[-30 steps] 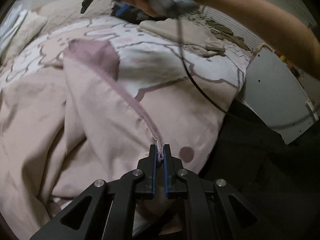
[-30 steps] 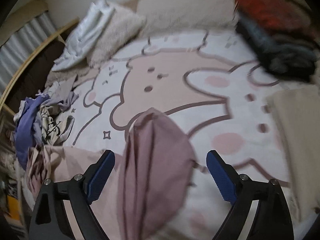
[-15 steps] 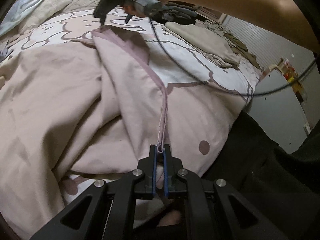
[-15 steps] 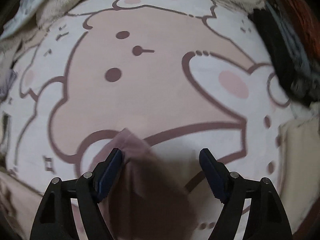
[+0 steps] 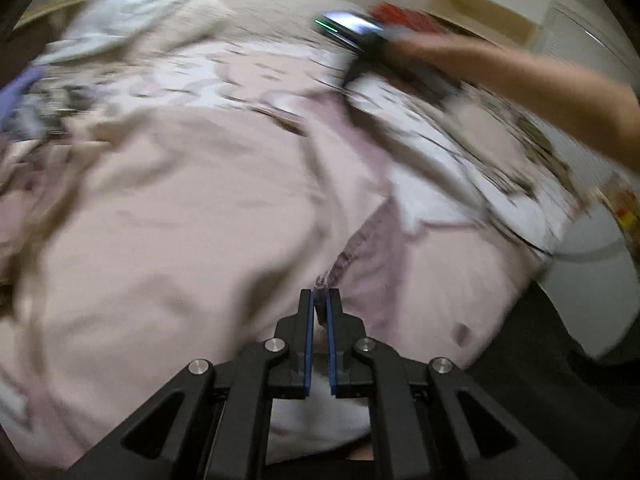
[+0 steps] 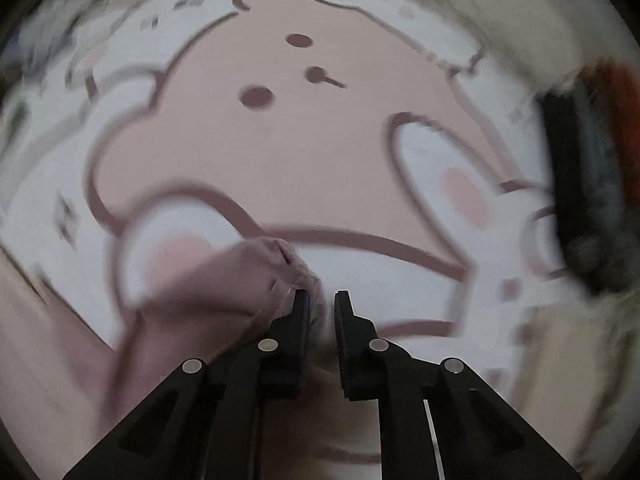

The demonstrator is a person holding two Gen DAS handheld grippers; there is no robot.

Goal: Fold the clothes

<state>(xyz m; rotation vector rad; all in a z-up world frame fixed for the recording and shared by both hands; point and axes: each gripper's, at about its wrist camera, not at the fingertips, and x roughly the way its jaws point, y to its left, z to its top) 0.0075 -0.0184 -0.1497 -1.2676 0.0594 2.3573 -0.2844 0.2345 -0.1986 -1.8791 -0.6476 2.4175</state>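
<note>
The pink garment (image 5: pixel 192 216) lies spread over the bed (image 6: pixel 280 152), which has a cartoon-printed cover. The left gripper (image 5: pixel 320 300) has its jaws clenched on the darker hem (image 5: pixel 360 244) of this garment, near the bed's front edge. I judge this grip serves as an anchor, so that the edge can be pulled straight.

The right gripper (image 6: pixel 322 300) is farther up the bed, over a bunched corner (image 6: pixel 256 268) of the same cloth. Its jaws are nearly together with a small gap. The cloth touches the left finger, but because of blur I cannot tell if it is truly pinched.

Probably the two ends are taken so the hem is stretched before a fold. A pile of dark clothes (image 6: pixel 580 200) waits at the right side.
</note>
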